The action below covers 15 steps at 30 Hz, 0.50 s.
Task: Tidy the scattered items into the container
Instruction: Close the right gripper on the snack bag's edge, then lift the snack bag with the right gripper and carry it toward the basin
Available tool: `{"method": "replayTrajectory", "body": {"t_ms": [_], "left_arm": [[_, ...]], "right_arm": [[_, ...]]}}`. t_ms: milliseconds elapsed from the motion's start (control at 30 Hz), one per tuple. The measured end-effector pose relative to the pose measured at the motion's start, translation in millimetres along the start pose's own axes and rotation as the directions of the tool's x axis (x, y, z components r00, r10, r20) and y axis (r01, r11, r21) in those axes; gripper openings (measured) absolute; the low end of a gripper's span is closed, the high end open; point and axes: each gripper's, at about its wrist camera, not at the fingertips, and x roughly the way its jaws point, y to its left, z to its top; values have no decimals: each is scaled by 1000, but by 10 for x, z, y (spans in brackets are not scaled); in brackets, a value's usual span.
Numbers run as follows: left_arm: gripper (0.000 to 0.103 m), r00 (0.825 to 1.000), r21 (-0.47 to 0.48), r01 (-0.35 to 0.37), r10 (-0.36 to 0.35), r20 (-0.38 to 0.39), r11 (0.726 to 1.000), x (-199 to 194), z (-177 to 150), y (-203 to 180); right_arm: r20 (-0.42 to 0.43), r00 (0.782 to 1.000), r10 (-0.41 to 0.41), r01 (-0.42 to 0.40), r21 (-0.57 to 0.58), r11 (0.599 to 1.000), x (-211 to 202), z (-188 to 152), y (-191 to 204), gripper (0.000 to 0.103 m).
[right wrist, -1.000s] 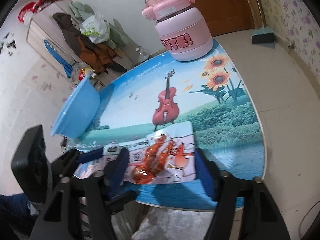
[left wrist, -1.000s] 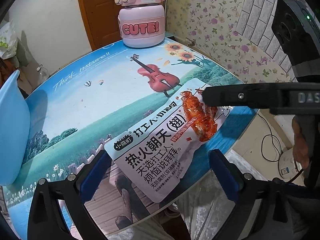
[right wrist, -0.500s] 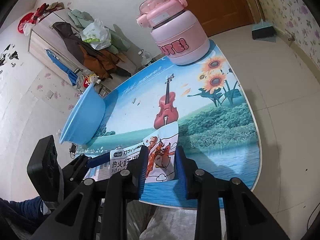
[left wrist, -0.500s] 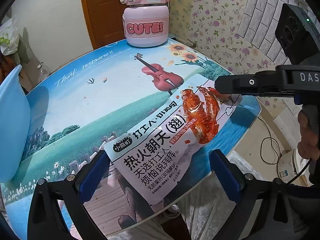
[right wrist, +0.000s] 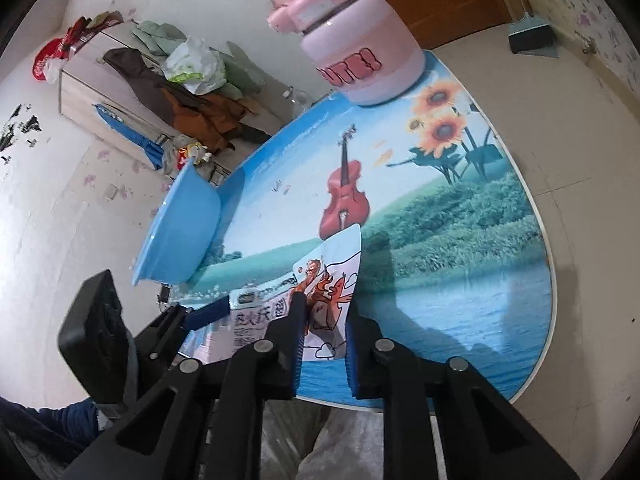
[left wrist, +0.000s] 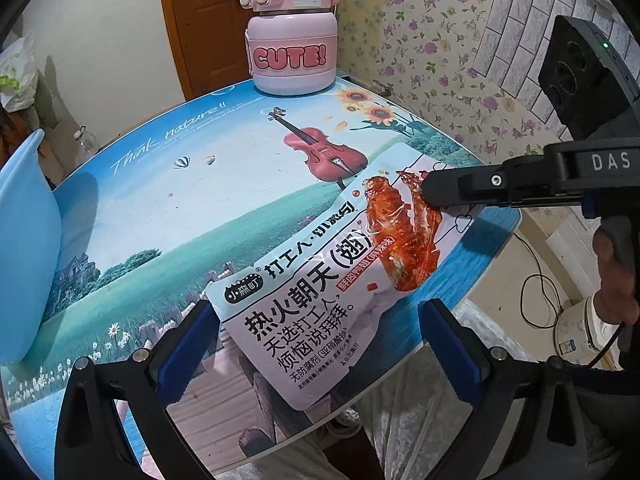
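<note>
Closing from wide a second ago, the right tongs [right wrist: 322, 344] now pinch the snack packet's [left wrist: 320, 300] far end, lifting it off the surface [left wrist: 168, 208]; left tongs [left wrist: 316, 352] stay wide around its near end.

"CUTE!" on pink jug [left wrist: 291, 40]; "DAS" on right tool [left wrist: 430, 192].

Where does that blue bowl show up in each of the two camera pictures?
Left wrist view: the blue bowl is cut off at the far left edge, resting on the table's left side.
Right wrist view: the bowl sits left of centre, at the table's left edge, beyond the snack packet.
Shared landmark: the pink CUTE! jug, at the table's far end in both views.
</note>
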Motion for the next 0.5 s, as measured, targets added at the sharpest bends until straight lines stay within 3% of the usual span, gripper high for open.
{"method": "replayTrajectory", "body": {"t_ms": [200,400,500], "left_arm": [[98,1000,3,-7,7,2,1000,-19,-3,-9],[79,994,50,-96,94,46,994,-74,31,-30],[78,990,67,-127,123,66,990,-92,61,-38]], "right_arm": [[15,1000,24,-24,19,1000,-15,-16,-1,12],[57,997,42,-42,-16,999,-171,41,166,10],[77,996,55,-52,-29,998,-258,82,232,10]]}}
